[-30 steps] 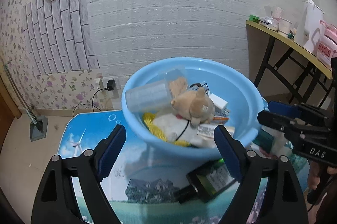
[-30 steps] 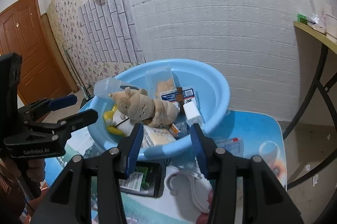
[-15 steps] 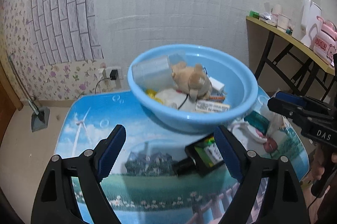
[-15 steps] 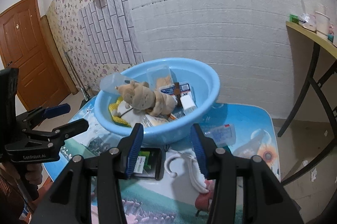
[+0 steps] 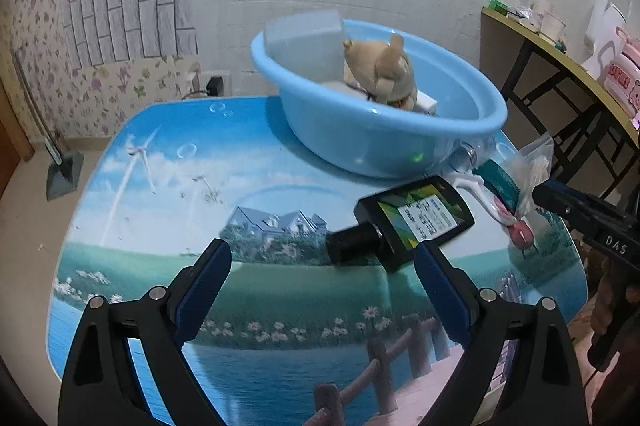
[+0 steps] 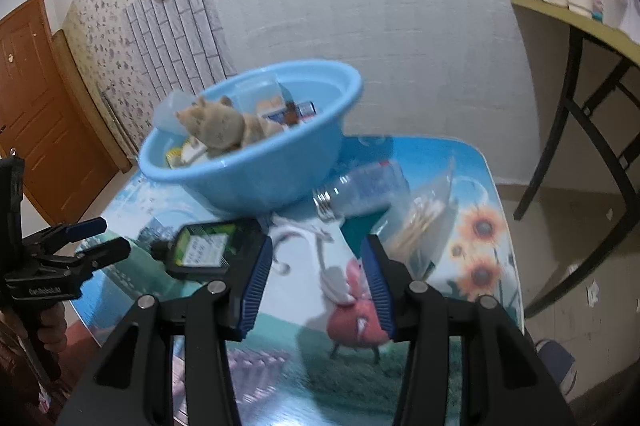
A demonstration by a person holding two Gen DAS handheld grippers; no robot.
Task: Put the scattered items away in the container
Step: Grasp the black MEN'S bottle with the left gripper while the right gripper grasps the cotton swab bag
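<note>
The left gripper [image 5: 322, 290], jaws opening and empty, is aimed at the black bottle [image 5: 416, 222] lying flat near the table's [image 5: 160, 226] right edge, just before the blue basin [image 5: 380, 142]. The right gripper [image 6: 318, 280], half open and empty, hovers over the white hook [image 6: 320, 246], positioned for a separate pickup.

"DAS" on right gripper [image 5: 560, 195]

The left tool [image 5: 322, 282] points downward with jaws opening, empty; the right tool [image 6: 316, 276] hangs half-spread, empty.
</note>
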